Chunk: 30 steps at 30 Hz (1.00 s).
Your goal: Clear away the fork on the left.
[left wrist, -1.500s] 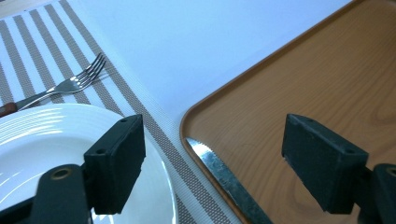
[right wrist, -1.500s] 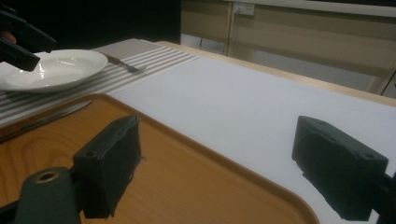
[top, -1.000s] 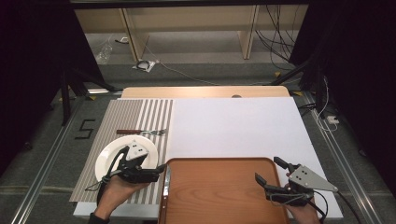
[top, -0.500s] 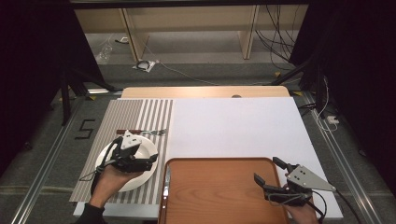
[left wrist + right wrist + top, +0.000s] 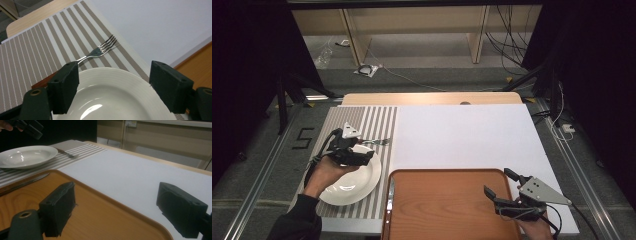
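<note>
the right gripper (image 5: 501,186), jaws apart, hovers over the near right corner of the brown wooden tray (image 5: 442,205). the left gripper (image 5: 364,156) hangs with jaws apart above the far rim of the round white plate (image 5: 357,182). beyond it, a steel fork (image 5: 98,51) lies on the striped placemat (image 5: 362,120).

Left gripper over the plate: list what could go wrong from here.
1. The left gripper hangs open over the plate, with the fork lying just past the rim. Reaching for the fork, a jaw may clip the rim and shift the plate.
2. The fork lies flat on the striped mat, so the jaws might slide off it or drag the mat.
</note>
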Each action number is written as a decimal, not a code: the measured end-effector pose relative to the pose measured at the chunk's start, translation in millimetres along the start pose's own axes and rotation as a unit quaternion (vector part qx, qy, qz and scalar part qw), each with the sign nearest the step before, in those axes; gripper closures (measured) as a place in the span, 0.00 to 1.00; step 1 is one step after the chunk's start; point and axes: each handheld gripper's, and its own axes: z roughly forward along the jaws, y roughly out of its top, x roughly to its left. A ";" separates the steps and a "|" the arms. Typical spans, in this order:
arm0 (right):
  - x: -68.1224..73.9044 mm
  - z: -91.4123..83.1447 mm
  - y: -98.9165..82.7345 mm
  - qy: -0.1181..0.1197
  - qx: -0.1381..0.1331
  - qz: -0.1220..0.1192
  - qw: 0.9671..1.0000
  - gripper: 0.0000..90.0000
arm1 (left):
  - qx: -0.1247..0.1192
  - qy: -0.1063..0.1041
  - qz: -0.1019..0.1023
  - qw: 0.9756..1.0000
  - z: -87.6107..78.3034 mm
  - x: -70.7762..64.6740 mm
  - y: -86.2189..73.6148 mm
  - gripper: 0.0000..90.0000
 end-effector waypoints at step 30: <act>-0.7 1.4 -0.6 0.002 0.008 -0.002 1.000 0.18 | 0.088 0.001 0.009 0.996 62.0 54.5 30.1 0.28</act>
